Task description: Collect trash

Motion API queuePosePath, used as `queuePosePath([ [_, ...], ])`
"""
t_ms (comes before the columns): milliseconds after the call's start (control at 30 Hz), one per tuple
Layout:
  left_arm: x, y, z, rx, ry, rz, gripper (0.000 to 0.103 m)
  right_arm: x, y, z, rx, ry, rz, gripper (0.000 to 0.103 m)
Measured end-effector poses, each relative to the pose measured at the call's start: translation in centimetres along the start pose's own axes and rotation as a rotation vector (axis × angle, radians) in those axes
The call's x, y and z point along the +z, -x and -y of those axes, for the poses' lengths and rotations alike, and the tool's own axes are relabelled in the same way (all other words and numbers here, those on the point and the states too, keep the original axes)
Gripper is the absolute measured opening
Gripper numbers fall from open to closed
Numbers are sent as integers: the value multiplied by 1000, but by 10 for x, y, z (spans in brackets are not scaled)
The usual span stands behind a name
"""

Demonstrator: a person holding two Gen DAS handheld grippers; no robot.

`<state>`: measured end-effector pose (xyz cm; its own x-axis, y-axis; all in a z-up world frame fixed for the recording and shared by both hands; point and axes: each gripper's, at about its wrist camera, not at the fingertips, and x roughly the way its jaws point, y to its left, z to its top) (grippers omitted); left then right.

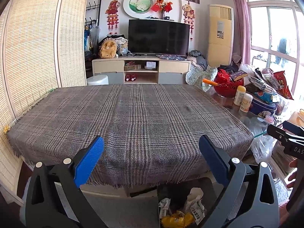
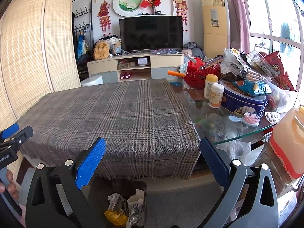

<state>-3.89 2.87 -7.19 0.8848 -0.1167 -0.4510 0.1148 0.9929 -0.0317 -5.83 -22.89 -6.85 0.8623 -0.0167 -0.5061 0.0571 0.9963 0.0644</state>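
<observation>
We hold both grippers wide open and empty over the near edge of the plaid-covered worktop (image 1: 133, 117), whose cloth is bare. The trash (image 2: 121, 209), crumpled wrappers and a yellow bag, lies in the dark bin (image 2: 140, 188) on the floor below that edge. It sits under the left gripper (image 1: 151, 148) toward its right finger, and under the right gripper (image 2: 152, 150) toward its left.

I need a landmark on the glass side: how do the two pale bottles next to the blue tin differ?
The rear bottle is taller, with a yellow cap; the front bottle is shorter, with a white cap and an orange band at its base. The front one stands closer to the blue tin. Both stand upright, capped, on the glass tabletop.
</observation>
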Motion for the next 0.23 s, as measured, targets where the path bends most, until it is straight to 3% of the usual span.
queuePosePath([
  [100, 0, -3, 0, 38, -8, -11, 95, -1, 0, 0, 1, -1, -4, 100],
  [233, -2, -9, -5, 21, 21, -51, 95, -1, 0, -1, 2, 2, -6, 100],
])
